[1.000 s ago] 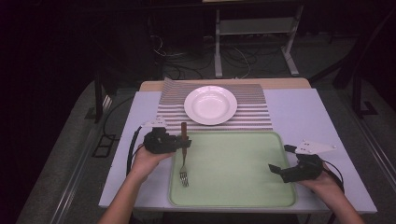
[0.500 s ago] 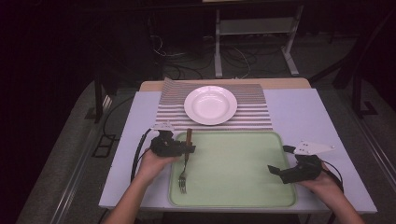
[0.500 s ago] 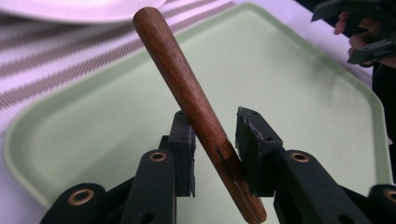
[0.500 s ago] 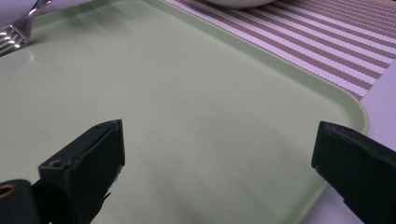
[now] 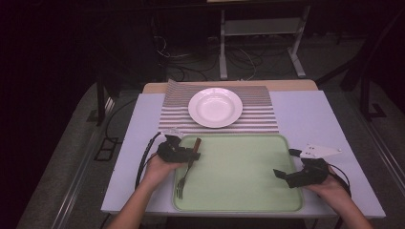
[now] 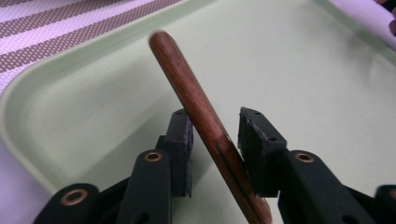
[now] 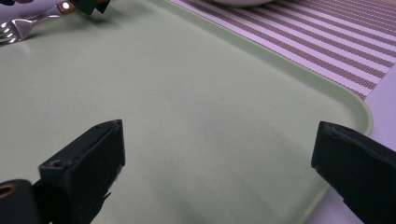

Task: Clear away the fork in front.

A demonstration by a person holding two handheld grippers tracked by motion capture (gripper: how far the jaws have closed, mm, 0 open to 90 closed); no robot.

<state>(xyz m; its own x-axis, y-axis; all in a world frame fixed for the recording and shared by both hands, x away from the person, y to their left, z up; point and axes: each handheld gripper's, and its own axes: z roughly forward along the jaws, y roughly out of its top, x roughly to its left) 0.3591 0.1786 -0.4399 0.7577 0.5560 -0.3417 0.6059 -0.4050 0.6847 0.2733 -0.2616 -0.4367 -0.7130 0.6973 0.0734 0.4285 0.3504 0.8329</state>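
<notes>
A fork [image 5: 187, 168] with a brown wooden handle [image 6: 196, 107] lies slanted at the left end of the pale green tray [image 5: 239, 176], tines toward the near edge. My left gripper [image 5: 192, 152] is low over the tray, and the handle runs between its pads [image 6: 180, 140]. Its jaws have just been opening; a gap shows between the handle and the right pad, so my left gripper [image 6: 215, 115] is open. My right gripper [image 5: 285, 163] rests at the tray's right end, open wide with nothing inside. In the right gripper view, my right gripper [image 7: 219, 133] spans bare tray [image 7: 187, 93].
A white plate [image 5: 215, 107] sits on a brown-striped placemat [image 5: 258, 121] just behind the tray. The pale table [image 5: 305, 114] has bare areas left and right of the tray. The fork's tines [image 7: 14, 30] show far off in the right gripper view.
My left gripper has come down and toward the near edge with the fork. Its grip on the handle has loosened. The right gripper has stayed put.
</notes>
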